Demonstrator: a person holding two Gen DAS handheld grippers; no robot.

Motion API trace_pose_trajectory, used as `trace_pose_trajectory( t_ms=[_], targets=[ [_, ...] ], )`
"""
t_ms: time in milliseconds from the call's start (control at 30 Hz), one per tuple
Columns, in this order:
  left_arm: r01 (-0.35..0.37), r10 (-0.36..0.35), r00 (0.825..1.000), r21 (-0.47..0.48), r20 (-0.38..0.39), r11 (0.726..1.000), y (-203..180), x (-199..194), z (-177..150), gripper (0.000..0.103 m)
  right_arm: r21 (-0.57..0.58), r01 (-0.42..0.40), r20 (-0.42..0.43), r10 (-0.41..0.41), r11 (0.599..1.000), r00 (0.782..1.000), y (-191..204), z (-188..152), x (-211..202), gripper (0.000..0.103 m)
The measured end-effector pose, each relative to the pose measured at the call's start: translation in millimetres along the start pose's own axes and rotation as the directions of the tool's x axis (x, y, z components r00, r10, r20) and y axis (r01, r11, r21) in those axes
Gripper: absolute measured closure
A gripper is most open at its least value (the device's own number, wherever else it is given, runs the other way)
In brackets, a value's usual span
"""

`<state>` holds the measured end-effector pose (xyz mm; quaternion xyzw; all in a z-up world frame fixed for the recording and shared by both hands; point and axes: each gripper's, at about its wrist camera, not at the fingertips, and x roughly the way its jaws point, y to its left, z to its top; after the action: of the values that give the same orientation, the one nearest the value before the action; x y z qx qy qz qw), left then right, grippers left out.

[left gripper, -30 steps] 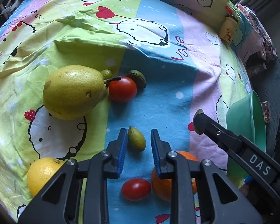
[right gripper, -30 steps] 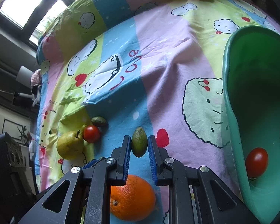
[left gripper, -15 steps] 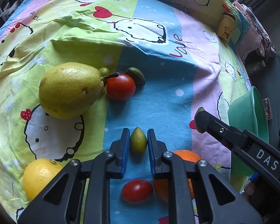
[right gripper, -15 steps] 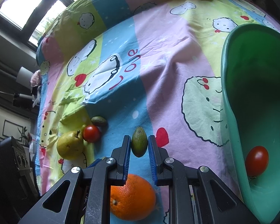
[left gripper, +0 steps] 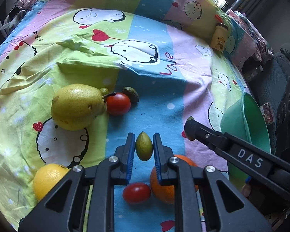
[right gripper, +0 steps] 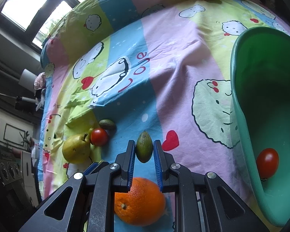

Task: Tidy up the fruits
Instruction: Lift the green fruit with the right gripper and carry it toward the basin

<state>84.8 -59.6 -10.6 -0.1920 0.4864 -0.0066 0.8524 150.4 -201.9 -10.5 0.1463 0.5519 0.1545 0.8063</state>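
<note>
My left gripper [left gripper: 144, 145] is shut on a small yellow-green olive fruit [left gripper: 143, 148] and holds it above the sheet. My right gripper [right gripper: 144, 148] is shut on a darker green olive fruit [right gripper: 144, 149]; its fingers [left gripper: 195, 130] also show in the left wrist view. A green bowl [right gripper: 239, 104] on the right holds two red tomatoes [right gripper: 267, 162]. On the sheet lie a pear [left gripper: 76, 106], a tomato [left gripper: 118, 103], a dark olive fruit [left gripper: 131, 94], a lemon [left gripper: 47, 178], a small tomato [left gripper: 136, 192] and an orange [right gripper: 139, 201].
A cartoon bedsheet [left gripper: 145, 44] covers the surface, wrinkled at the left. A small yellow jar [left gripper: 219, 38] stands at the far right edge. A tiny green fruit [left gripper: 104, 90] sits behind the pear. Dark furniture lies beyond the right edge.
My left gripper has closed on the yellow-green olive fruit and lifted it off the sheet. My right gripper has stayed shut on its fruit, hardly moving.
</note>
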Motion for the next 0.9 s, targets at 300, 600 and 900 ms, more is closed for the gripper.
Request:
trace_pose_trajectory(
  t_ms=[300,600,900],
  targets=[
    [0.014,-0.017,0.993,0.029,0.119,0.999,-9.1,-21.9,1.9,0.085,-0.017,-0.007,0.046,0.008,1.000,0.999,5.2,-2.9,-10.5,0.082],
    [0.052,-0.059,0.975,0.039,0.213,0.998,-12.2,-42.2,1.9,0.085,-0.040,0.008,0.121,-0.003,0.999,0.993,9.9,-5.8,-27.7,0.082],
    [0.083,-0.097,0.957,0.059,0.275,0.995,-17.1,-58.8,-0.5,0.085,-0.040,0.037,0.193,-0.029,0.998,0.981,9.5,-7.0,-46.0,0.082]
  ],
)
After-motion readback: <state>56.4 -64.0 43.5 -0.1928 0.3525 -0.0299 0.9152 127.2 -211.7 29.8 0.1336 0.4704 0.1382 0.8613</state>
